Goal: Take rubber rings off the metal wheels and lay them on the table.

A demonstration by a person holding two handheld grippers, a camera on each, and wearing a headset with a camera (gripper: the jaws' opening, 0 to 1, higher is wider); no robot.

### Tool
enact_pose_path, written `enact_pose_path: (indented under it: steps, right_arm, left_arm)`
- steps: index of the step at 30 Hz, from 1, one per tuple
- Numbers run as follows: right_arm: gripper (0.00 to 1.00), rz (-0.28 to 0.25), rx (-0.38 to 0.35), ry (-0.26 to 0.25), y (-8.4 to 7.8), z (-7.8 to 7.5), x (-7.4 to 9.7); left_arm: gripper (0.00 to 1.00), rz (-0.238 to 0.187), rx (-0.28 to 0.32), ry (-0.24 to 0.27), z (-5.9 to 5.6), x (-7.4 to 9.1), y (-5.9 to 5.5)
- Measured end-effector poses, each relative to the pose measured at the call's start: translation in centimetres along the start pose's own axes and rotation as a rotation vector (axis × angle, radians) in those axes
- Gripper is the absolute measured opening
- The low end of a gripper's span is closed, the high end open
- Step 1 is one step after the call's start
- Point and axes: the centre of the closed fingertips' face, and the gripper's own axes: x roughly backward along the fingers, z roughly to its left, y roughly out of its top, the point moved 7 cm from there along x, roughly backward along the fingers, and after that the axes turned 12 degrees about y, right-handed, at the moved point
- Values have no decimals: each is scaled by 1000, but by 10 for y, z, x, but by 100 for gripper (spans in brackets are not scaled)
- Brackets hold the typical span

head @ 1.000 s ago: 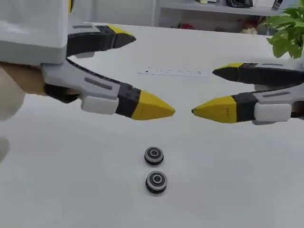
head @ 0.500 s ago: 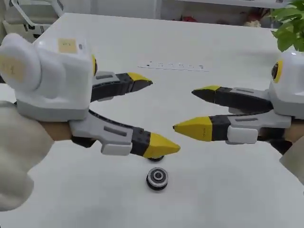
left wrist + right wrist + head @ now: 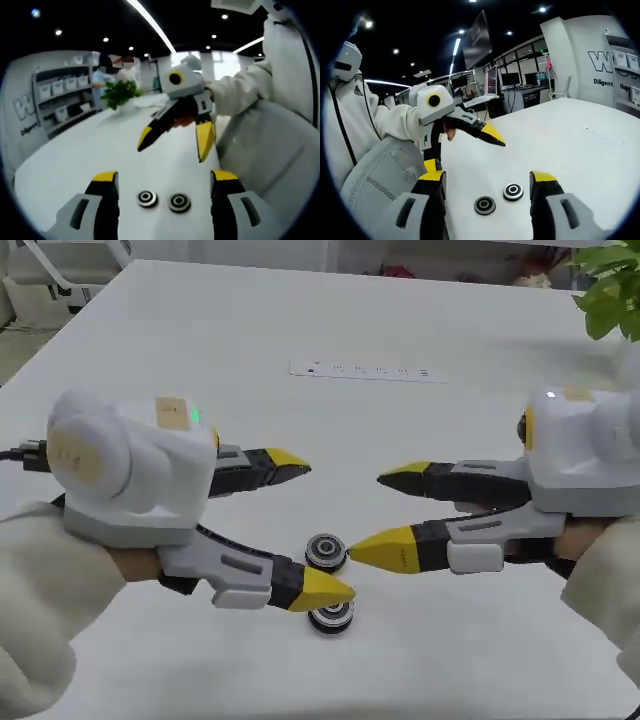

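Head view: left gripper (image 3: 328, 530) overlaps near wheel (image 3: 333, 617).

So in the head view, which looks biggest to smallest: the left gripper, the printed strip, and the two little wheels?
1. left gripper, largest, though it's nearest the camera.
2. printed strip, long but thin.
3. far wheel and near wheel: about alike; a finger partly covers the near one, so I won't rank them.

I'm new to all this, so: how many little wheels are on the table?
2. One small round black-rimmed metal wheel lies between the left gripper and right gripper; the other lies nearer the person, partly behind the left one's yellow fingertip.
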Motion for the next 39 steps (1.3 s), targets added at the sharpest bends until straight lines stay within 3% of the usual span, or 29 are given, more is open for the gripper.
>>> enact_pose_path:
  steps: [5, 9, 11, 12, 16, 21, 25, 32, 39]
  right_arm:
    - [58, 43, 7, 2, -10, 0, -2]
    - [54, 100, -21, 21, -22, 0, -7]
    - [52, 127, -28, 34, -28, 0, -9]
    - [51, 154, -24, 35, -32, 0, -10]
    - [51, 165, -43, 37, -38, -3, -10]
    - [47, 229, -53, 41, -52, -4, -11]
    - [44, 235, -51, 33, -57, -6, -11]
    - [38, 253, -47, 23, -68, -9, -16]
    - [33, 276, -23, 29, -74, -7, -21]
  left_arm:
    - [72, 0, 16, 8, 2, -2, -8]
    - [68, -8, 70, 10, 1, -4, -12]
    - [67, 25, 51, 6, 0, -6, -17]
    - [67, 27, 53, 3, -1, -6, -18]
    - [63, 48, 28, -17, -4, -7, -21]
    - [57, 76, 28, -17, -5, -10, -30]
    - [54, 88, 60, -12, -5, -12, -34]
    - [45, 110, 42, -49, -16, -21, -43]
    - [38, 120, 46, -57, -19, -24, -51]
